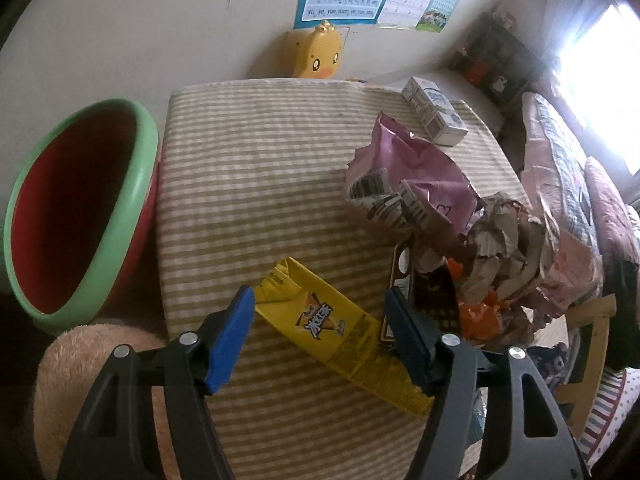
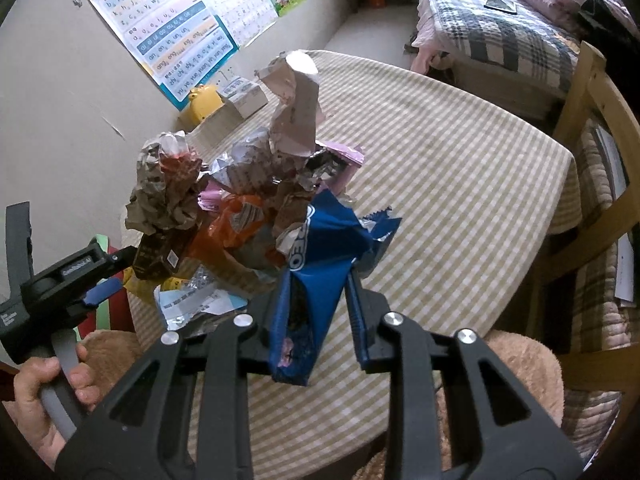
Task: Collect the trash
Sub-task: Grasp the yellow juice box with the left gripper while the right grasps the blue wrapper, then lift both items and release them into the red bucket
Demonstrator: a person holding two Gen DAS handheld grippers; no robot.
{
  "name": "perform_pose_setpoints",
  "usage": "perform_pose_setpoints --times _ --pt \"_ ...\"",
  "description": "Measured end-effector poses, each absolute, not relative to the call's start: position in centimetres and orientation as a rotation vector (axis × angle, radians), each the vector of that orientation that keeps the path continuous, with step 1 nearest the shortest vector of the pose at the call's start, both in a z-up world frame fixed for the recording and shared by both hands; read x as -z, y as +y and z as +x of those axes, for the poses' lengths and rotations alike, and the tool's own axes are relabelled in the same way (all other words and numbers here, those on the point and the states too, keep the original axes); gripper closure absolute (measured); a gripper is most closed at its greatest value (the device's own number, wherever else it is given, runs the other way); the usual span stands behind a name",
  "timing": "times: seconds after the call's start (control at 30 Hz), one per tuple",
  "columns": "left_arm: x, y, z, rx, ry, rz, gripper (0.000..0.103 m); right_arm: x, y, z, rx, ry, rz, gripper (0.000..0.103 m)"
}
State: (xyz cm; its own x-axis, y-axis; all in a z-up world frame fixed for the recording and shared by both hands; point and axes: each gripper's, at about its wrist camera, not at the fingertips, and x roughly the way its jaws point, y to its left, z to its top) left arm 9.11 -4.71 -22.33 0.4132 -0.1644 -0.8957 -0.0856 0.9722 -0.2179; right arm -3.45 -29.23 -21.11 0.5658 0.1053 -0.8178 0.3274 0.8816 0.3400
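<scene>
A yellow flattened carton (image 1: 336,332) lies on the striped tablecloth (image 1: 256,184) between the jaws of my open left gripper (image 1: 324,312), which do not touch it. A red bin with a green rim (image 1: 76,212) stands left of the table. A heap of crumpled trash (image 1: 440,216) lies to the right. My right gripper (image 2: 316,304) holds a blue Oreo wrapper (image 2: 316,276) between its fingers above the table. The trash heap (image 2: 240,184) sits just beyond it. The left gripper (image 2: 60,280) shows at the left in the right wrist view.
White milk cartons (image 1: 436,112) and a yellow duck toy (image 1: 320,52) stand at the table's far edge. A bed (image 2: 500,20) lies beyond the table. A wooden chair (image 2: 592,160) stands at its right. A tan plush cushion (image 1: 96,380) sits near the front.
</scene>
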Motion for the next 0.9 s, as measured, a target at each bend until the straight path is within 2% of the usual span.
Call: perform_pose_setpoints --times 0.07,0.17,0.33,0.5,0.8,0.83,0.9 --pt "22.5 -5.1 9.3 0.036 1.155 -0.220 0.030 21.1 -29.3 -3.5 0.138 0.968 0.499 0.076" --pt "22.6 -5.3 10.1 -0.013 1.155 -0.191 0.030 20.9 -29.3 -3.6 0.138 0.960 0.498 0.076" --pt "22.3 -3.2 9.0 -0.035 1.152 -0.300 0.030 21.2 -29.8 -3.6 0.141 0.962 0.513 0.075" --pt "21.6 -3.0 7.3 -0.037 1.109 -0.223 0.030 21.5 -29.3 -3.2 0.126 0.974 0.501 0.076" --pt "24.0 -4.3 7.3 0.051 1.201 -0.212 0.031 21.5 -29.3 -3.2 0.127 0.972 0.505 0.076" --pt "24.3 -4.5 7.2 0.072 1.226 -0.223 0.031 21.5 -29.2 -3.2 0.125 0.973 0.506 0.076" --pt "24.4 -4.7 6.9 0.092 1.243 -0.253 0.044 21.5 -29.2 -3.2 0.123 0.971 0.503 0.076"
